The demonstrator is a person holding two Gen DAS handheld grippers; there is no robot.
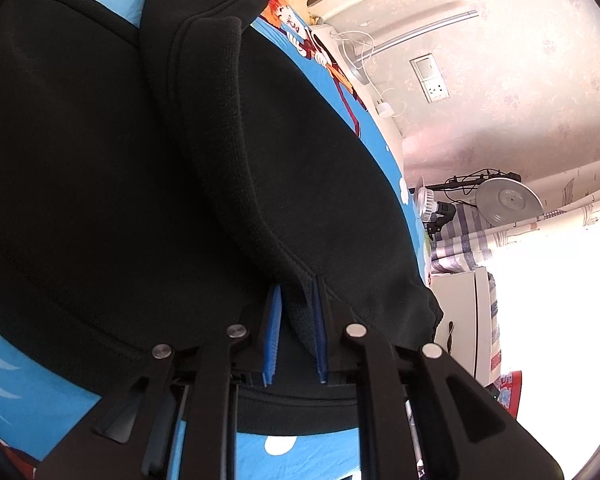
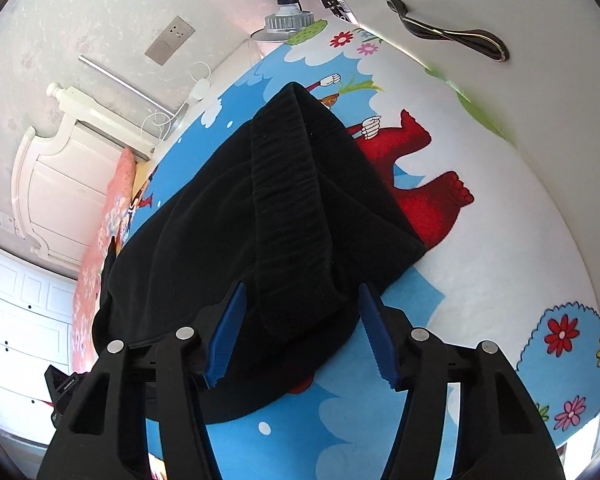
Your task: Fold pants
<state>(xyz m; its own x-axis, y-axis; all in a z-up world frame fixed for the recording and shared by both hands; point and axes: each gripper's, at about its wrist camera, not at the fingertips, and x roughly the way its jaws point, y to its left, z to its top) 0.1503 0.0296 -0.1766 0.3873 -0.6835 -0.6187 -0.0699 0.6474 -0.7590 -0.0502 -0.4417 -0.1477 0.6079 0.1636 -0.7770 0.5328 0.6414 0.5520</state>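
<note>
The left gripper point(image 1: 296, 300) pinches a fold of the soft black pants point(image 1: 120, 160) between nearly closed blue fingers point(image 1: 274, 320). The right gripper point(image 2: 300, 300) is half open over the pants' waistband, holding nothing. The pants lie on a blue cartoon bedsheet point(image 2: 380, 420).

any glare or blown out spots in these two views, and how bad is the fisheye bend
Left wrist view: the window side at the right edge is blown to white, and the black pants show little detail. Right wrist view: evenly lit, no harsh glare, pants folds readable. Both views bend the cartoon bedsheet strongly toward the rim.
</note>
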